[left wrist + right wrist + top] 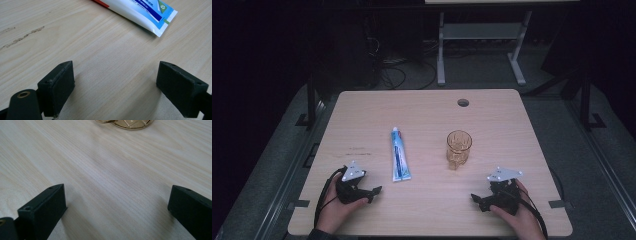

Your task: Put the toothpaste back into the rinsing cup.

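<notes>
A blue and white toothpaste tube (399, 154) lies flat near the table's middle, cap pointing away; its crimped end (160, 15) shows at the top of the left gripper view. An amber cut-glass mug (458, 149) stands upright to its right, and its base (130, 123) shows at the top of the right gripper view. My left gripper (373, 194) rests low at the front left, open, nothing between its jaws. My right gripper (477, 200) sits at the front right, open and empty too, pointing toward the mug.
The light wooden table (427, 112) has a cable hole (463, 102) at the back right. A scuff mark (22, 37) runs across the wood left of the tube. Beyond the table stand a white desk frame (482, 35) and loose cables on the floor.
</notes>
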